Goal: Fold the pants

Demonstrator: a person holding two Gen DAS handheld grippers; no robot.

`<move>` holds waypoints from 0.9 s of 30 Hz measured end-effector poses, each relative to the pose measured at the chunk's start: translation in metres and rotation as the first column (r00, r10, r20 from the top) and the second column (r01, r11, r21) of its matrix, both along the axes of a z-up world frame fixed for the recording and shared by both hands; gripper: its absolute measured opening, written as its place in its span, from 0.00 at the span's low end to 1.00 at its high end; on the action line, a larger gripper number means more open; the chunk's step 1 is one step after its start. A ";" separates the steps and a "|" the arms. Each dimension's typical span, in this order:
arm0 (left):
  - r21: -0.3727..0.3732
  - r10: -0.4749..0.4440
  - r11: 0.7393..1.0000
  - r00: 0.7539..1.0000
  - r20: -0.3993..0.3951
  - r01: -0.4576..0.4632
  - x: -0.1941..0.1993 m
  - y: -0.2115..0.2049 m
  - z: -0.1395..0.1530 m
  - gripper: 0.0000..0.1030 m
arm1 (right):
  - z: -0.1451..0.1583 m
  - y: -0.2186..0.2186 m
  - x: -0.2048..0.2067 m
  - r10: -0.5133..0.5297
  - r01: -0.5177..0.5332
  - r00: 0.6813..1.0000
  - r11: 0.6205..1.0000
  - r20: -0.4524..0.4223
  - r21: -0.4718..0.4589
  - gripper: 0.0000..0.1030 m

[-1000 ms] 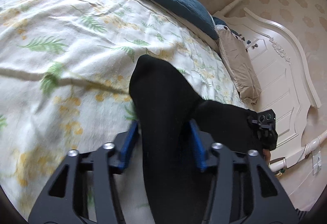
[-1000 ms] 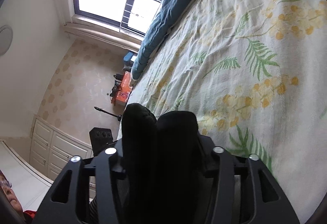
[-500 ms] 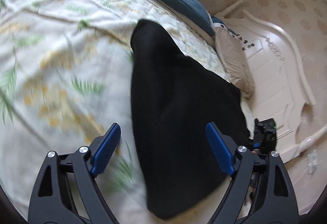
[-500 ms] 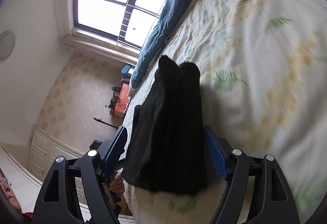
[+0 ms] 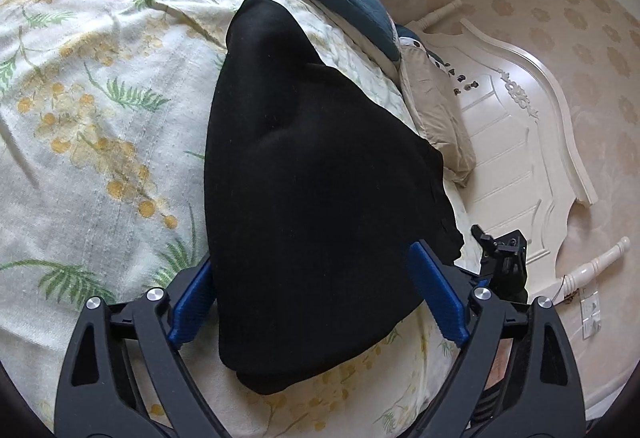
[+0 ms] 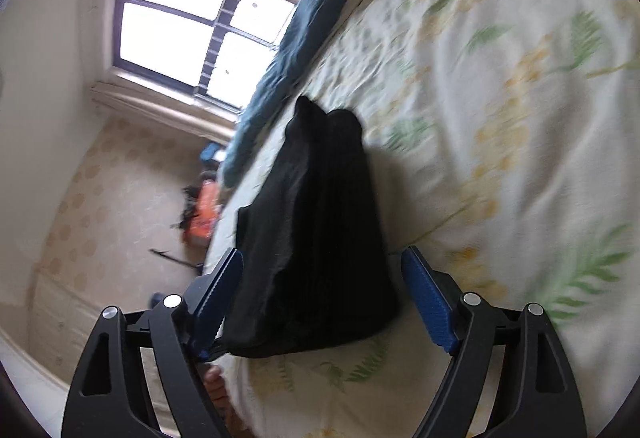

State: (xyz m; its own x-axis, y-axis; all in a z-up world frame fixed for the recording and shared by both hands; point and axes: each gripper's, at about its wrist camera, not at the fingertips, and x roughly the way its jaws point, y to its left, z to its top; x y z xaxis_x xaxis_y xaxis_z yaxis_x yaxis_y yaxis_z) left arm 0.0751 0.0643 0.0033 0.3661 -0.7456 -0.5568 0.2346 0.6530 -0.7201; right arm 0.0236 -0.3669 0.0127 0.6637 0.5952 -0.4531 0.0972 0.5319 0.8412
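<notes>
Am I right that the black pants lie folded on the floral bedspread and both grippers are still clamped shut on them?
Not quite. The black pants do lie folded on the floral bedspread, but both grippers are open. The left wrist view shows the left gripper spread wide, and the right wrist view shows the right gripper the same.

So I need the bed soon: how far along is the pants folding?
Nearly done, it seems. The pants lie on the bed as a compact folded bundle. Nothing is in hand: the left gripper and right gripper are open, straddling it. Left, at most: a final tidy.
</notes>
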 end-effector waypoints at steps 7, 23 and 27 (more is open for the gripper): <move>0.013 0.016 1.000 1.000 -0.009 -0.016 0.003 -0.010 -0.001 0.88 | -0.010 0.028 0.015 0.077 -0.077 0.997 0.997 -0.006 0.018 0.78; 0.071 0.065 0.996 0.997 -0.040 -0.063 -0.007 -0.007 0.006 0.26 | -0.020 0.029 0.006 0.057 -0.057 0.998 0.989 0.005 0.133 0.34; 0.120 0.064 0.991 0.998 -0.013 -0.062 -0.016 -0.007 0.013 0.25 | -0.016 0.031 -0.002 0.068 -0.067 0.998 0.988 -0.001 0.141 0.34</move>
